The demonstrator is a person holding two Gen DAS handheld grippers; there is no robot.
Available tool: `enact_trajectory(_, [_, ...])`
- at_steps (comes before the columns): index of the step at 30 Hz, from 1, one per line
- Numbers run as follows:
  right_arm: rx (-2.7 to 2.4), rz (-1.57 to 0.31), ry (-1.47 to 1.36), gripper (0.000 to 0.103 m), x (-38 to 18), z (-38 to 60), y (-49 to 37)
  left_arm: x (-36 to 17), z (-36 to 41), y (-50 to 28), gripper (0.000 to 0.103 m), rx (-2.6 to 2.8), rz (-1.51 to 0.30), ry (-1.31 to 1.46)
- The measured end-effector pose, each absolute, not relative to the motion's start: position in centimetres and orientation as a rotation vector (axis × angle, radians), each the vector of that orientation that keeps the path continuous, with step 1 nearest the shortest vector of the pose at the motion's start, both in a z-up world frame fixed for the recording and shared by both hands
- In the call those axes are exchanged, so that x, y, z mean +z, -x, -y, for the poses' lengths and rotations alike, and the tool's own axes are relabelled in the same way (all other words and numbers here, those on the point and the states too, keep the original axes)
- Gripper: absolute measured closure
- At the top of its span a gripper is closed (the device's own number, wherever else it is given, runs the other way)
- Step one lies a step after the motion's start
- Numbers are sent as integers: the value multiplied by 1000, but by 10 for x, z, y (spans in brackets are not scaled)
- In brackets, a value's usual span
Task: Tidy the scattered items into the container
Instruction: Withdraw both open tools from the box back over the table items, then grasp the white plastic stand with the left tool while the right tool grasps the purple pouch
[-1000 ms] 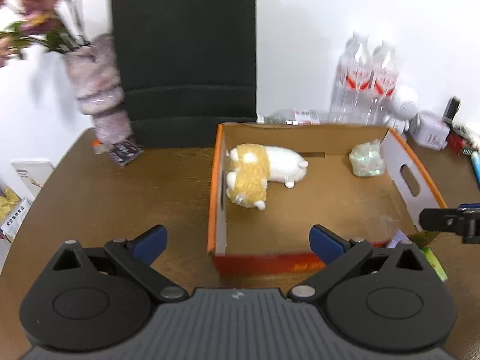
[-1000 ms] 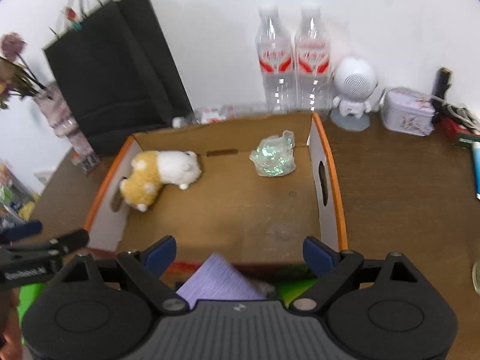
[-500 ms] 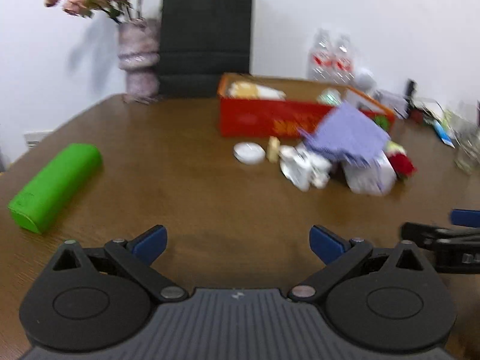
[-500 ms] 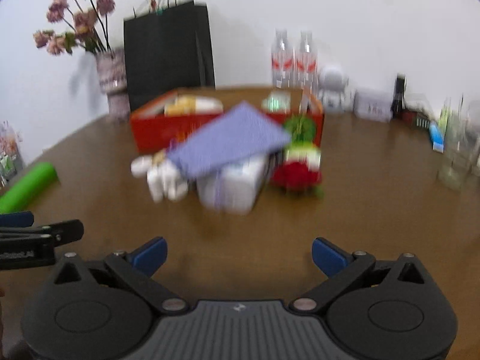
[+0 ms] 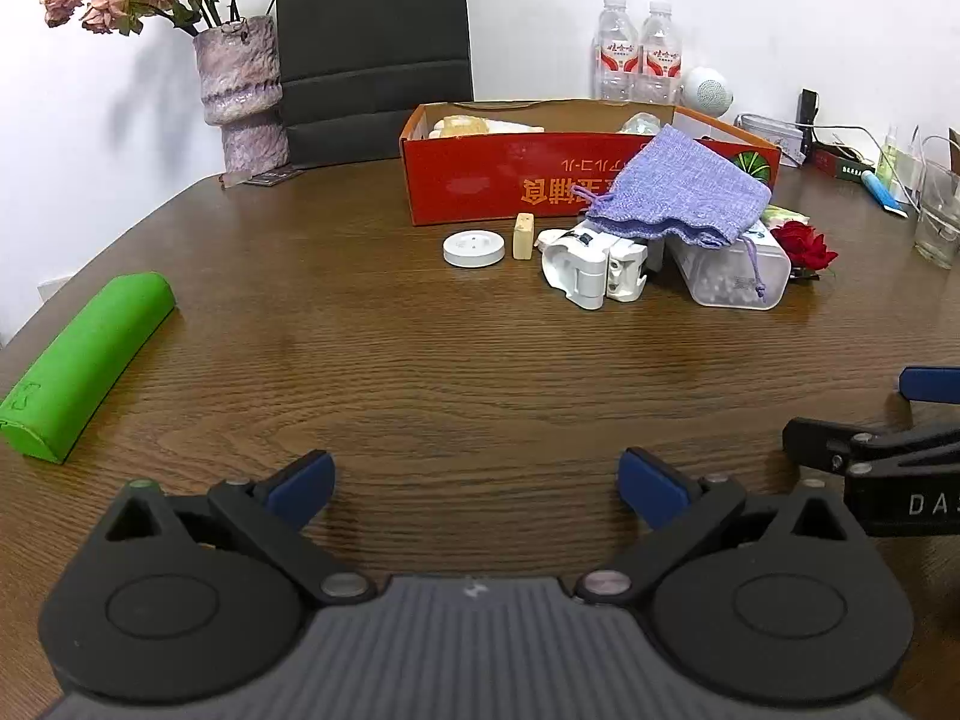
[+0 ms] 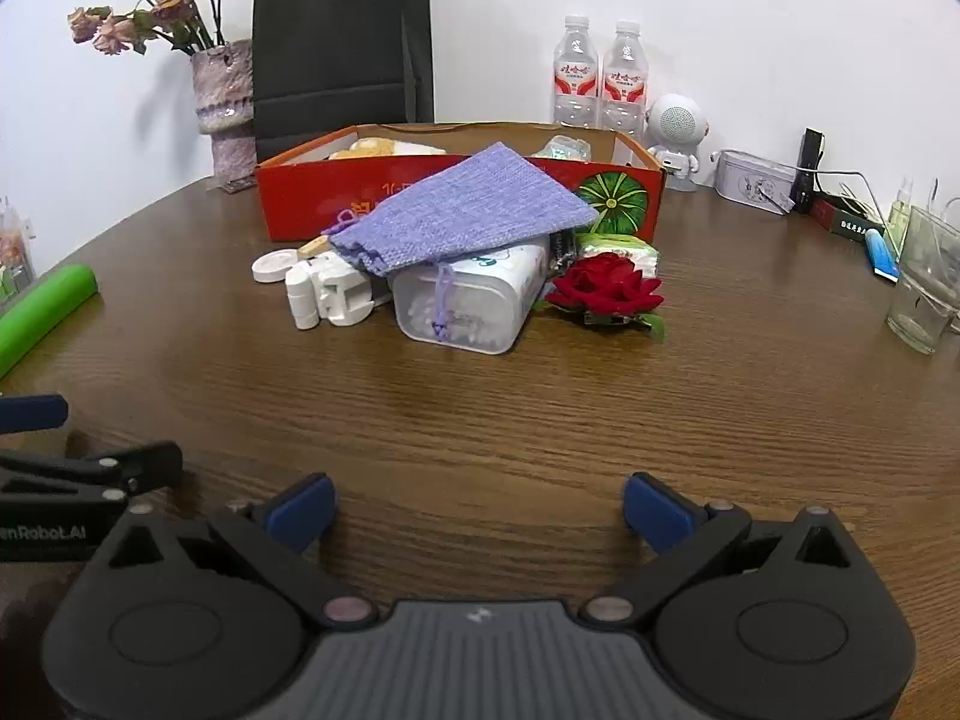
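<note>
Left wrist view: my left gripper (image 5: 474,480) is spread, empty. The purple drawstring pouch (image 5: 678,192), soft and light, drapes over a clear plastic tub (image 5: 726,276) against the red box (image 5: 480,180); I'd pinch its gathered mouth.

Right wrist view: my right gripper (image 6: 477,510), just widened, grips nothing. Only here the tissue pack (image 6: 618,249) shows clearly behind the rose (image 6: 606,288).
</note>
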State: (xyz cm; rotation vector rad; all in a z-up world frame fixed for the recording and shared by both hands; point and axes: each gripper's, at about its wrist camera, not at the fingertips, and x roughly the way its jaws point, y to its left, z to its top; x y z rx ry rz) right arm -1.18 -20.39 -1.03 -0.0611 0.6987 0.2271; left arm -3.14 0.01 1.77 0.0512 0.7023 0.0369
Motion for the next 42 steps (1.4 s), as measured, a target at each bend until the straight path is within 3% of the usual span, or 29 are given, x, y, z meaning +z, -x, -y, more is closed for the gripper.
enact_trajectory(27, [245, -706, 67, 0, -10, 204, 8, 20, -4, 28, 0, 5, -709, -13])
enact_trajectory(29, [257, -726, 42, 8, -1, 209, 3, 32, -9, 27, 0, -9, -651, -3])
enact_trajectory(32, [312, -639, -69, 10, 28, 224, -5, 58, -19, 4, 0, -133, -553, -5])
enact_trajectory(37, [378, -591, -124, 11, 57, 224, -66, 54, -5, -71, 0, -433, -576, -106])
enact_trajectory(38, [378, -615, -145, 17, 56, 224, -83, 49, 2, -82, 0, -457, -592, -136])
enact_trajectory(41, [366, -666, -168, 31, 48, 220, -121, 36, 16, -111, 18, -465, -663, -173])
enact_trajectory(42, [344, -678, -156, 31, 44, 217, -129, 34, 17, -116, 33, -468, -677, -166])
